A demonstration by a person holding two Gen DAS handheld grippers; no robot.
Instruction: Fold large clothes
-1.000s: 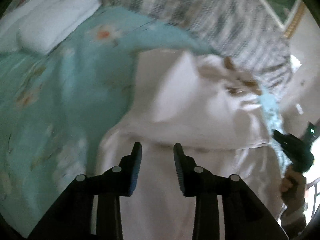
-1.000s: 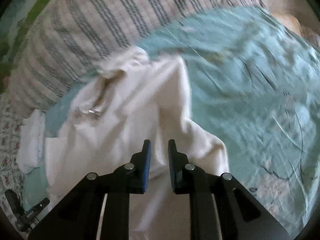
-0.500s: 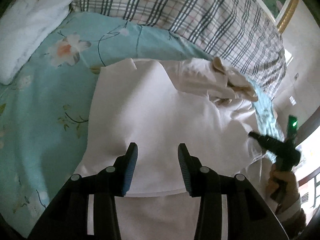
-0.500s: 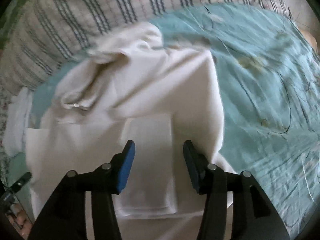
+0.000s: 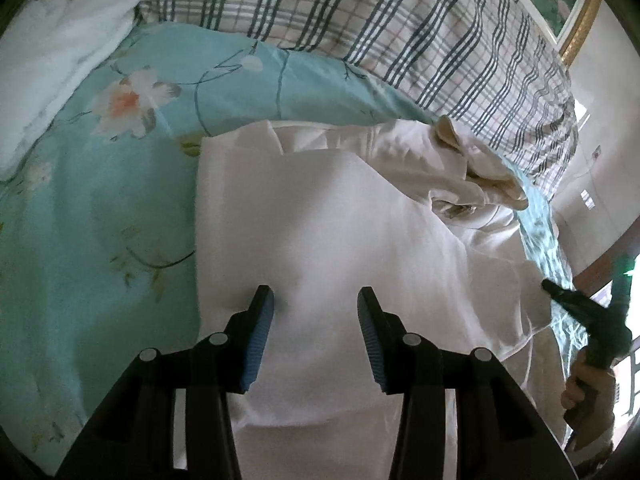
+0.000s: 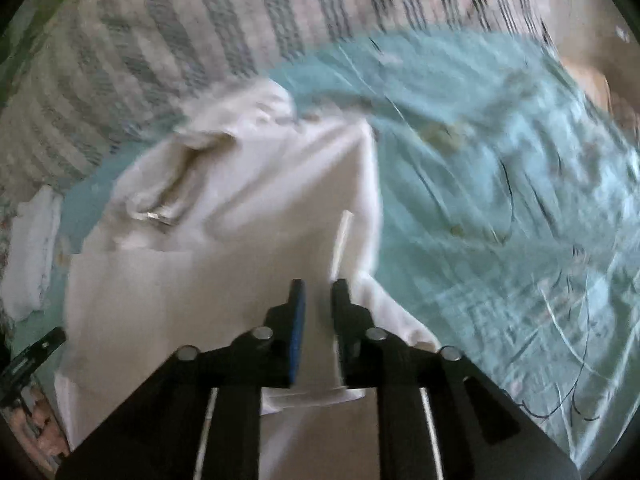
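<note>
Beneath left hand-held gripper (image 5: 316,300), white garment (image 5: 340,220)

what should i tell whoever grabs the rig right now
Left gripper: open, holding nothing, low over the folded panel of the white garment.
Right gripper: jaws nearly closed around a fold of the garment's right edge; the view is blurred, so confirm the grip.
The garment lies on the teal floral bedsheet. Its collar end is bunched toward the plaid quilt. A stack of white cloth sits at the far left.
Done: one panel is folded over the body.
Left: probably fold in the right side, tidy the collar end, then fold to final size.
</note>
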